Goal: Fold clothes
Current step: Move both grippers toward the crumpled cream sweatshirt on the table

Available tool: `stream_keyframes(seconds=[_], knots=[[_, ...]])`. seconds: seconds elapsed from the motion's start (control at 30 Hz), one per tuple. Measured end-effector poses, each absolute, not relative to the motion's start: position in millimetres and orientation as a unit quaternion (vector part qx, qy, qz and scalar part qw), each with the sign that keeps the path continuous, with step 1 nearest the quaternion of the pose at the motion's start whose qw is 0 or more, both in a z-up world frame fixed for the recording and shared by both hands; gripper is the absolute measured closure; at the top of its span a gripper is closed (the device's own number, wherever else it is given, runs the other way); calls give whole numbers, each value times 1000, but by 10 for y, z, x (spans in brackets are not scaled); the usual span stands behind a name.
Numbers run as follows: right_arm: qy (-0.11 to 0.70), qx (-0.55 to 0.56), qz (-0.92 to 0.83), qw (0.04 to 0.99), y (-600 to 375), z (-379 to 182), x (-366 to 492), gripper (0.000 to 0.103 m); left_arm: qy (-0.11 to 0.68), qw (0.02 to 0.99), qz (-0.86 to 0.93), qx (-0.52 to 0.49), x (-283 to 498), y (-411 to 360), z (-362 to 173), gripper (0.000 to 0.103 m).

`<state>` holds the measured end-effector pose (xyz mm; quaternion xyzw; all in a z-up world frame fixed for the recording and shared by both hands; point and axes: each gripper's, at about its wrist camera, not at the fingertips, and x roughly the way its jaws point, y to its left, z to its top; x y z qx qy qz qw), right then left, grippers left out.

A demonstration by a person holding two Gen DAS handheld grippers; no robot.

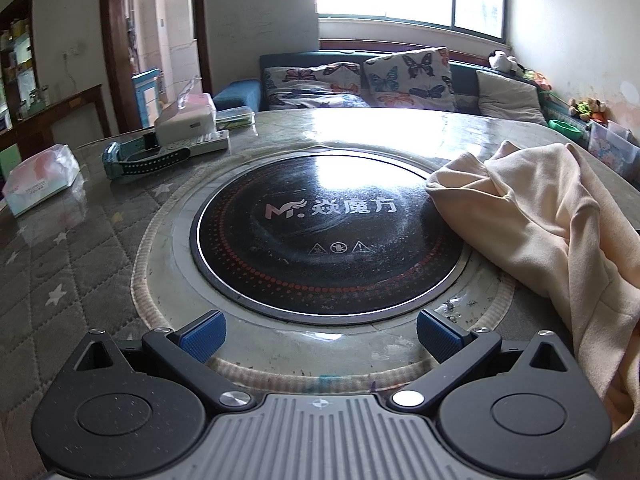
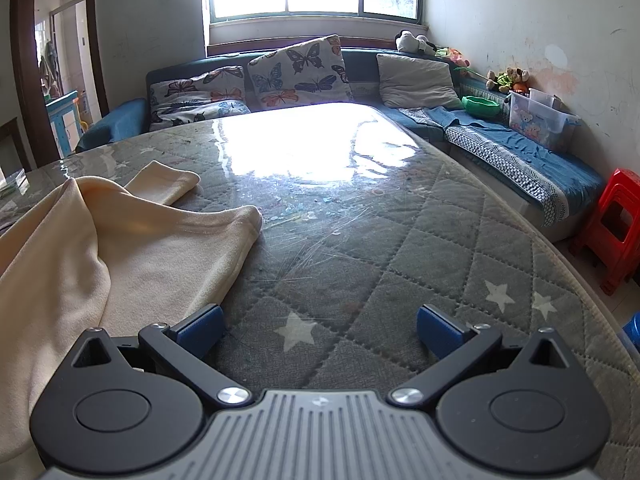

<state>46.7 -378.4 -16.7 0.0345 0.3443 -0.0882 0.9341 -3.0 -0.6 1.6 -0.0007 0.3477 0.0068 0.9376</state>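
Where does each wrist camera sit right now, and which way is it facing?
Left wrist: on the left gripper, low over the table, facing the black hotplate and sofa; open blue fingers show, cloth to its right.
Right wrist: on the right gripper, facing the quilted table and window; open fingers show, cloth to its left.
Shared: cloth, table, sofa.

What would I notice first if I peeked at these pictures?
Probably the cream cloth, lying crumpled on the table between the two open tongs, left and right, with neither gripping it. Next comes the big black round hob set in the middle of the table, right ahead of the left tongs. Behind, butterfly pillows brighten the sofa under the window.
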Motion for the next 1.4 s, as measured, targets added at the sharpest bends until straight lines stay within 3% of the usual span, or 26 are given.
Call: stream_keyframes(seconds=[0.63, 1.4], knots=[[345, -12, -29, 938, -3482, -12, -73, 0, 343, 939, -9, 18, -407, -513, 199, 0], [337, 19, 30, 941, -3223, 132, -738, 1, 338, 940, -18, 43, -740, -684, 382, 0]])
